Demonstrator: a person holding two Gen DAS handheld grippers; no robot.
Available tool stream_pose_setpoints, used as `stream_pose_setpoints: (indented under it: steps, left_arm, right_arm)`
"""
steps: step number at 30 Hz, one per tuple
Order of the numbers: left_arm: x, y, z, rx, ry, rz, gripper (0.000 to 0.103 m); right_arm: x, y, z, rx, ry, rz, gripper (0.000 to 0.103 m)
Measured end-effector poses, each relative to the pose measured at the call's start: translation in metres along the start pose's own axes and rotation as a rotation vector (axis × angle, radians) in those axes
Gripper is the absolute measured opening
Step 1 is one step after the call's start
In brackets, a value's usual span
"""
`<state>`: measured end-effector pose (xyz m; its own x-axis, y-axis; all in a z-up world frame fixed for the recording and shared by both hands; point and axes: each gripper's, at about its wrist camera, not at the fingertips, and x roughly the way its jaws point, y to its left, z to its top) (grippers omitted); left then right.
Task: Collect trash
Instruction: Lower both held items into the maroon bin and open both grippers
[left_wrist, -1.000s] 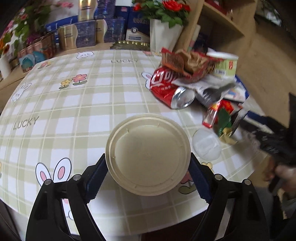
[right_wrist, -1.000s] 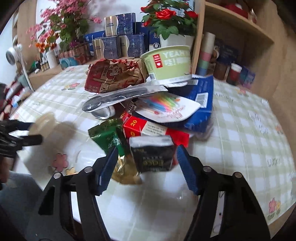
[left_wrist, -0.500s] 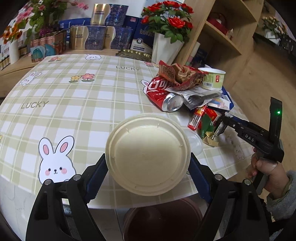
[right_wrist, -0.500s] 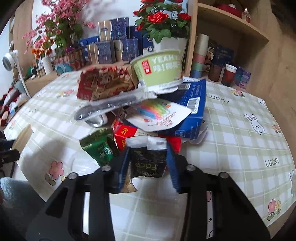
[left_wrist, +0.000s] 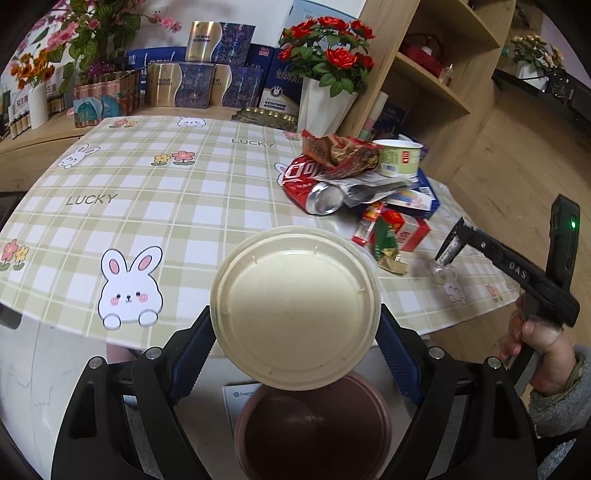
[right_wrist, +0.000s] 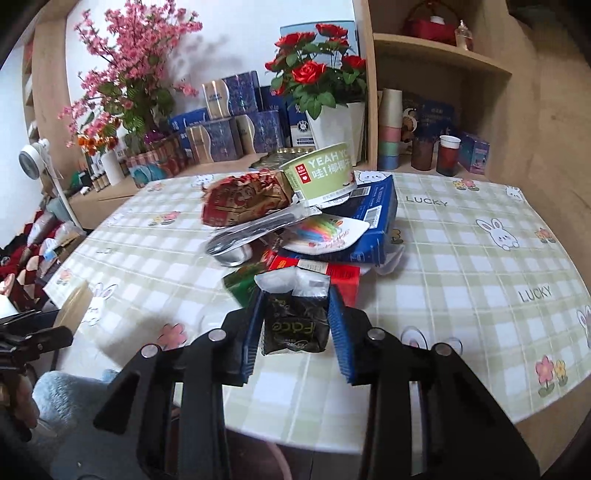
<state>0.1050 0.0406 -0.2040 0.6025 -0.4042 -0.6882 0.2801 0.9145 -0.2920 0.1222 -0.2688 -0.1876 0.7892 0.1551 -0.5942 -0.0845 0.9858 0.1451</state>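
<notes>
Round beige lid (left_wrist: 295, 314), crinkled black, seemingly foil packet (right_wrist: 295, 323), both claw-clamped

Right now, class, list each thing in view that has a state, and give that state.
Round beige plastic lid: gripped in left gripper, above brown bin.
Black torn sachet: clamped in right gripper.
Red cola can: lying on side, dented.
Green paper bowl: upright on the pile.

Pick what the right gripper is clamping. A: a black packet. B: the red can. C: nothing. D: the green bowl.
A: in the right wrist view the right gripper has both blue pads pressed against a black packet, lifted off the pile.
</notes>
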Motion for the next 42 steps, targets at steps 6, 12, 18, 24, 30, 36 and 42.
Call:
stream_pose_setpoints:
  steps: [6,12,18,24,30,36,42]
  left_arm:
    - [-0.023,-0.017,-0.018,-0.034,0.019,-0.03,0.082]
    - [-0.047,-0.038,-0.036,0.013,0.005,-0.016,0.082]
    - [-0.068,-0.052,-0.057,0.03,-0.023,-0.017,0.083]
    - [-0.07,-0.049,-0.062,0.028,-0.012,0.002,0.083]
    - [-0.065,-0.045,-0.063,0.015,-0.011,-0.004,0.083]
    - [-0.056,-0.037,-0.066,-0.013,0.008,-0.017,0.083]
    - [-0.048,-0.034,-0.065,0.005,0.015,-0.004,0.083]
  right_arm:
    - [-0.034,0.003,-0.03,0.064,0.016,0.054,0.037]
    - [-0.045,0.019,-0.078,0.077,0.097,0.105,0.037]
    - [-0.034,0.032,-0.117,0.095,0.24,0.153,0.037]
    - [-0.025,0.04,-0.14,0.091,0.33,0.175,0.037]
    - [-0.02,0.044,-0.149,0.071,0.363,0.181,0.039]
    - [-0.009,0.045,-0.152,0.06,0.397,0.188,0.049]
    - [-0.021,0.046,-0.132,0.013,0.331,0.134,0.071]
